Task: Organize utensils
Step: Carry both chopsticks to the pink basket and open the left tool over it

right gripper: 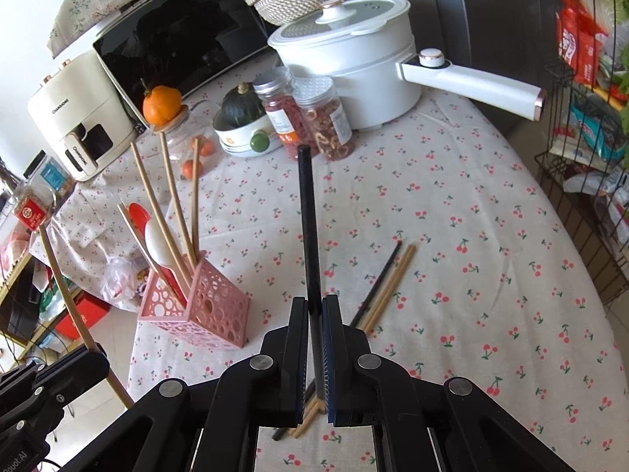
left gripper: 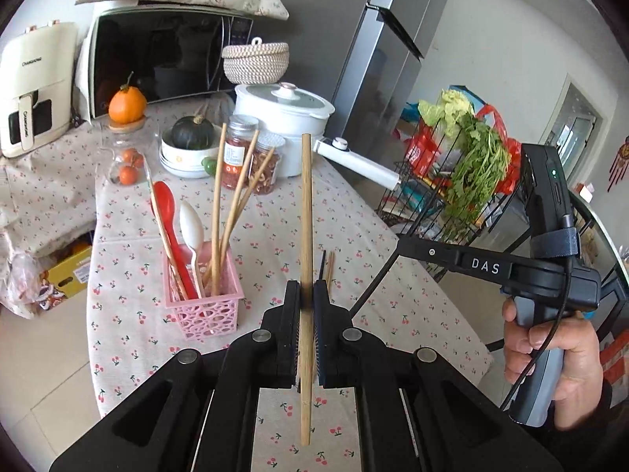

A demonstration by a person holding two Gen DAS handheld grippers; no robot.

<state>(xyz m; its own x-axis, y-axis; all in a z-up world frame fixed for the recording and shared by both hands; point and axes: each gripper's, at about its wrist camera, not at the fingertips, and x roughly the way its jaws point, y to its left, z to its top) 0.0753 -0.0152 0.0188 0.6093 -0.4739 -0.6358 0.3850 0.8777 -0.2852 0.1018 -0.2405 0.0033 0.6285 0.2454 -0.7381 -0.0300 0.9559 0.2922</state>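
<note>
Chopsticks numbered three on the surface (right gripper: 511,204), visible mainly from the right wrist: one black chopstick (right gripper: 377,283), two wooden chopsticks (right gripper: 389,287). Left claw (left gripper: 306,295) clamped one wooden stick (left gripper: 306,212); right claw (right gripper: 314,306) clamped one black stick (right gripper: 308,216).

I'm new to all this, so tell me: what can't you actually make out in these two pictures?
- Pink basket bottom, both views: its walls and utensils hide it.
- Loose chopsticks, right wrist view: near ends pass behind the right gripper.
- Jar labels: too small to read.
</note>
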